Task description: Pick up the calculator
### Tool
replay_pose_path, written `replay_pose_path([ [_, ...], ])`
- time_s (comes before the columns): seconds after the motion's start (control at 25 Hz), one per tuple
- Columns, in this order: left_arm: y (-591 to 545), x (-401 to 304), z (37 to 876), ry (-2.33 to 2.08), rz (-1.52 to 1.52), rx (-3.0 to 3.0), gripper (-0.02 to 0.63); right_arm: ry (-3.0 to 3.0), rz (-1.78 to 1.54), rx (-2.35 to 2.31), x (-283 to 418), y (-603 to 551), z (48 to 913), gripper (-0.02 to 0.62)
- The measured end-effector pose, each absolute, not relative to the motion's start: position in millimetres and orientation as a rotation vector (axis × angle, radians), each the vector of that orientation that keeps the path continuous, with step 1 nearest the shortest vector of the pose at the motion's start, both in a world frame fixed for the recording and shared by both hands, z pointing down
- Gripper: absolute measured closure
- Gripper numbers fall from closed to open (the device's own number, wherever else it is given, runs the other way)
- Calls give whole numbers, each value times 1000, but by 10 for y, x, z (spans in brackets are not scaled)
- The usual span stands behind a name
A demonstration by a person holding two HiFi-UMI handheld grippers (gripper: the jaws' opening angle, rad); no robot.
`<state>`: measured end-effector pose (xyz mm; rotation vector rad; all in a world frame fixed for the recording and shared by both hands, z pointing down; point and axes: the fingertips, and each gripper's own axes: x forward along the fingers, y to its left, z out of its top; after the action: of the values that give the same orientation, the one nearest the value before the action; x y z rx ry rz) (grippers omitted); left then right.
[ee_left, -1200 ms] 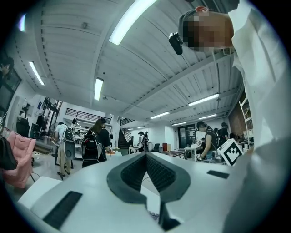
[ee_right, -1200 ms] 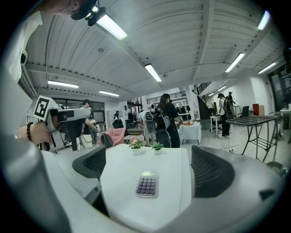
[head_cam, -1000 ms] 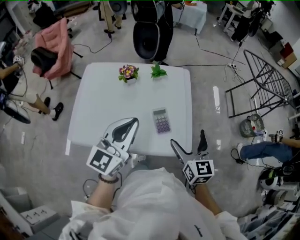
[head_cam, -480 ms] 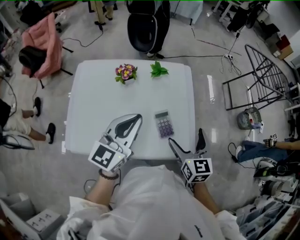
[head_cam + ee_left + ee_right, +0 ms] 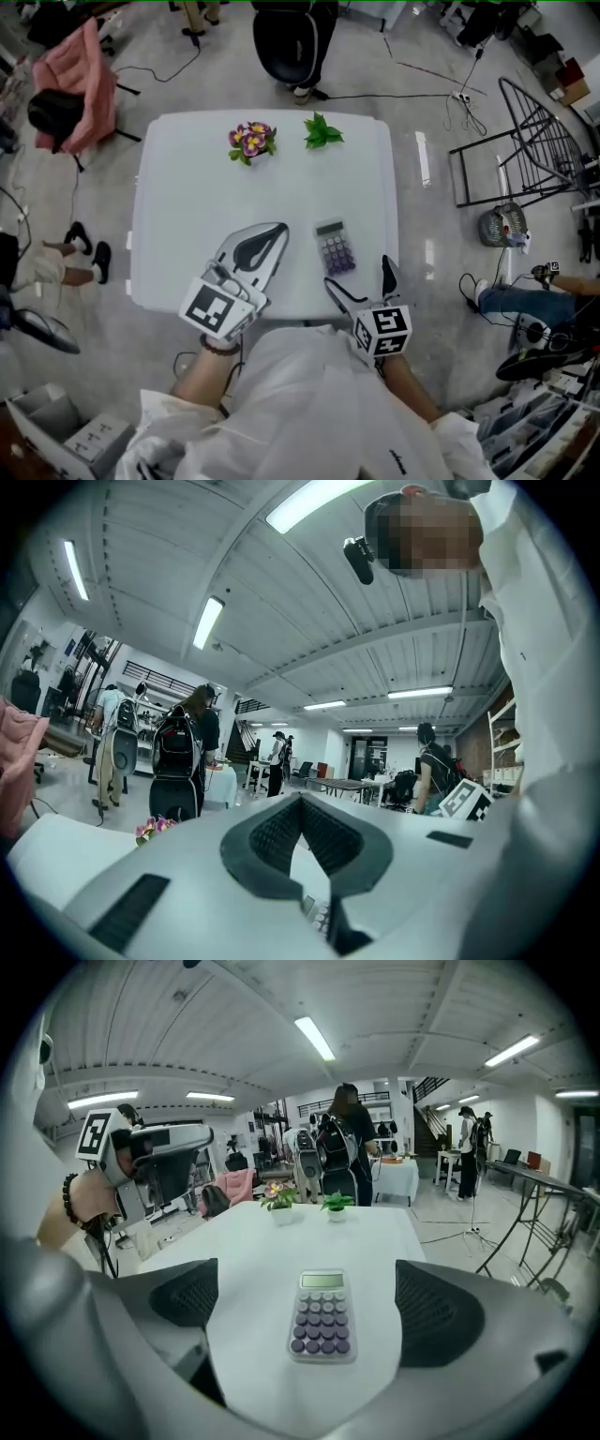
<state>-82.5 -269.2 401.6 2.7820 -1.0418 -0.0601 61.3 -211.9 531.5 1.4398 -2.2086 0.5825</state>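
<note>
Purple-keyed and grey, the calculator (image 5: 335, 248) lies flat on the white bench (image 5: 187, 197) near its front edge, with its display toward the far side. The right claw (image 5: 357, 274) hovers just short of it, jaws spread wide and touching nothing. The left claw (image 5: 278, 230) hangs to the calculator's left, its tips pressed together and empty. A pot of pink flowers (image 5: 249, 141) and a small green plant (image 5: 321, 133) stand at the far edge.
</note>
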Motion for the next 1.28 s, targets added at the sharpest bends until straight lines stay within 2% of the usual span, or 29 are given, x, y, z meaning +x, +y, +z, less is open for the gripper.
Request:
replay_pose_path([
  [0.2,-2775,-744,4239,-1049,20,2744,589,-2159,643,1370,587,-2213,5620,15],
  [0.48,-2792,-484,4967,-1052,210,2612,589,-2117,671,1290,623,-2355,5985,15],
  [0.68,-2786,-340,5351,-1051,232,2512,589,-2085,695,1240,654,-2391,6239,15],
  [1.28,-2772,-95,5717,-1031,278,2468,589,-1995,756,1157,632,-2530,6909,15],
])
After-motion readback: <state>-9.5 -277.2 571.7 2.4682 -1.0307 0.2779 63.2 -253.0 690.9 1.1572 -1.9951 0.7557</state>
